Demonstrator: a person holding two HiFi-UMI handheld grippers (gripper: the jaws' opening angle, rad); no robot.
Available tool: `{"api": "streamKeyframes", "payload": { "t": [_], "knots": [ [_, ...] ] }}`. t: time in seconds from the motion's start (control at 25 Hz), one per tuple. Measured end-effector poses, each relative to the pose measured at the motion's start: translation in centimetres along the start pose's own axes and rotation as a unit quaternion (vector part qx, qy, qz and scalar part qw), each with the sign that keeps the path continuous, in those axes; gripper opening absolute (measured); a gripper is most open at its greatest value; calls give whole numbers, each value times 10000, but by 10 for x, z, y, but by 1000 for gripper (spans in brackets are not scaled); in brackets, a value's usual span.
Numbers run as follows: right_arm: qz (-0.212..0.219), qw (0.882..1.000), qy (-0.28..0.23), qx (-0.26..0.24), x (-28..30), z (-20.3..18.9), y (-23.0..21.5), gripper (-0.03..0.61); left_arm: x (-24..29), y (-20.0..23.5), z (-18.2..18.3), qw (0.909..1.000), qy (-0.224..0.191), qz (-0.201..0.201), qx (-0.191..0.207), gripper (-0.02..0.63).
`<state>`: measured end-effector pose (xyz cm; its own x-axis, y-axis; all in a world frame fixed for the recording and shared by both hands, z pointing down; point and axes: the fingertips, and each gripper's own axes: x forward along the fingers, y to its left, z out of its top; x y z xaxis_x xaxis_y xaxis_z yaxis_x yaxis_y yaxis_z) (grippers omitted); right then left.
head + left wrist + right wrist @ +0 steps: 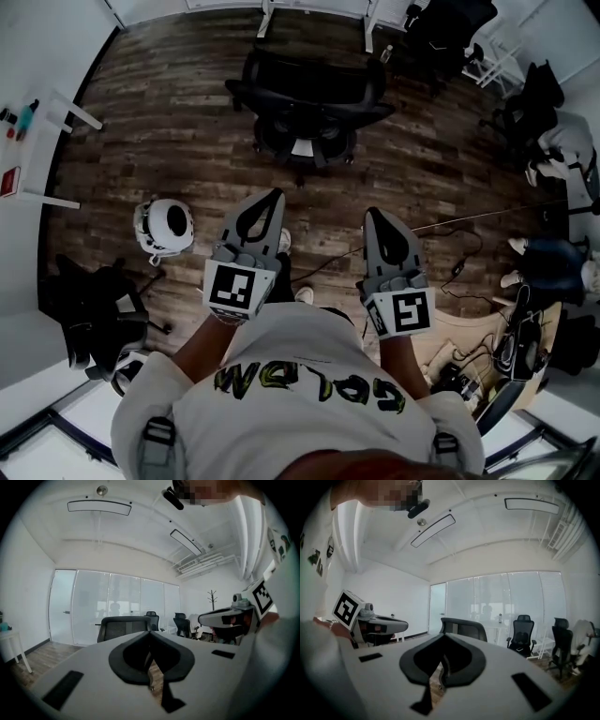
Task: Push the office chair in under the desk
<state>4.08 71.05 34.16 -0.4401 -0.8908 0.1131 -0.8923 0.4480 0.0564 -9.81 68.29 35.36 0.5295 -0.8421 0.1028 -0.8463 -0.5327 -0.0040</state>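
on the wood floor (pixel 169 122) ahead of the person, the chair (pixel 305 103) stood near the desk (pixel 265 15), not yet under it and well apart from both grippers. the left gripper (pixel 270 197) was clenched, with nothing between its jaws. the right gripper (pixel 372 216) was likewise clenched and empty. both were held side by side, pointing toward the chair.
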Motion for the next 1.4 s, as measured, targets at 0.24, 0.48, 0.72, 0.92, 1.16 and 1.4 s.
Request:
{"api": "streamKeyframes", "payload": {
  "t": [0.24, 0.48, 0.72, 0.92, 1.16, 1.4],
  "knots": [
    [-24, 10000, -22, -95, 79, 13, -5, 11, 50, 62, -1, 9999, 17, -121, 7, 12],
    [-46, 9999, 27, -160, 144, 23, -9, 12, 88, 114, 4, 9997, 31, -238, 35, 12],
    [-94, 9997, 84, -202, 182, 17, -13, 14, 115, 152, -10, 9992, 252, -299, 93, 12],
    [-156, 9995, 223, -183, 196, 2, -27, 14, 134, 171, -23, 9978, 493, -242, 380, 12],
    [-359, 9964, 471, -614, 202, -19, -66, 31, 160, 196, -41, 9936, 754, -181, 826, 16],
    [-353, 9852, 992, -1354, 205, -47, -120, 71, 187, 221, -71, 9805, 1198, -183, 1546, 58]
  ]
}}
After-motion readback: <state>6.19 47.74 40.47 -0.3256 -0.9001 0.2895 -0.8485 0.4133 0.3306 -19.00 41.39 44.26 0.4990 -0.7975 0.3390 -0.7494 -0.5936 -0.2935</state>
